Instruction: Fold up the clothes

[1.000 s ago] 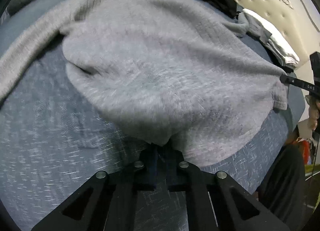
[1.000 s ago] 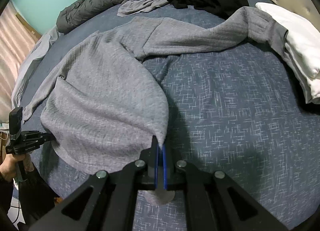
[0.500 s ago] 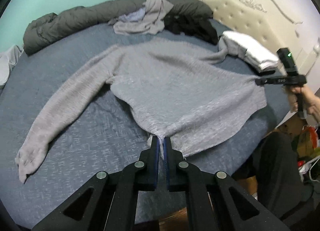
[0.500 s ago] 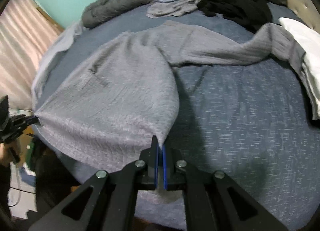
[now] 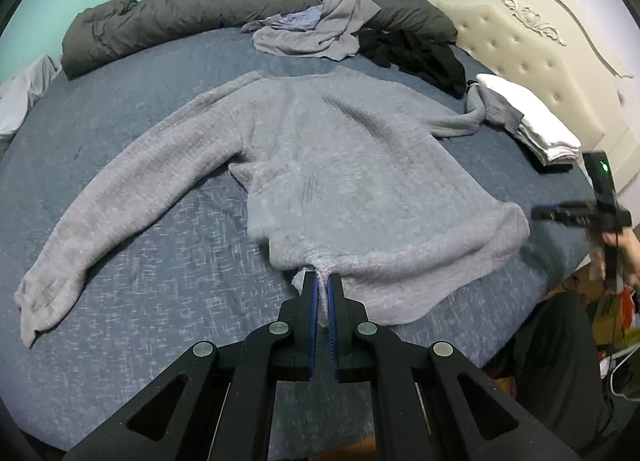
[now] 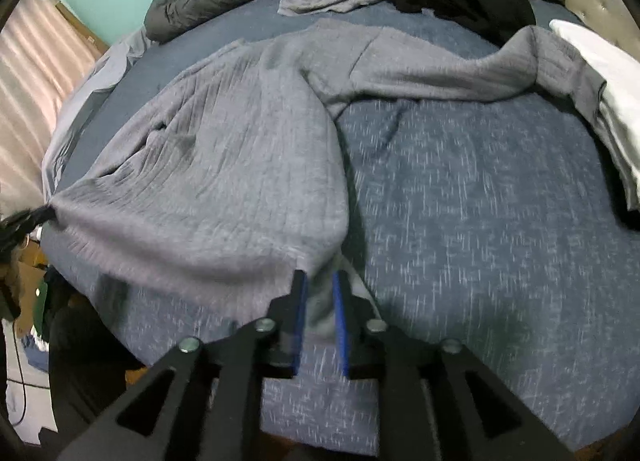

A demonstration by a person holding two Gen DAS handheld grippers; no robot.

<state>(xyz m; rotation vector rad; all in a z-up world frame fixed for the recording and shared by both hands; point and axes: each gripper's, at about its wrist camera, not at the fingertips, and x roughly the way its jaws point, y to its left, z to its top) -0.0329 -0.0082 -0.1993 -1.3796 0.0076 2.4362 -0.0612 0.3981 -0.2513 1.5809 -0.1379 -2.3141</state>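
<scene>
Flat on the blue bed [image 5: 140, 313], sweater [image 5: 340, 165] hem pinched by left tool [image 5: 323, 285]; right tool [image 6: 320, 285] parted

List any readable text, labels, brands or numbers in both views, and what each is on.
None readable in either view.
Grey sweater: no tag or print visible.
Folded white stack: no visible label.
Headboard: carved ornament only, no lettering.
Other handheld unit: green light only, any marking too blurred.

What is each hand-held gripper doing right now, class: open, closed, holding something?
Left hand-held gripper: closed on the grey sweater's hem.
Right hand-held gripper: open, hem corner loose between its fingers.
</scene>
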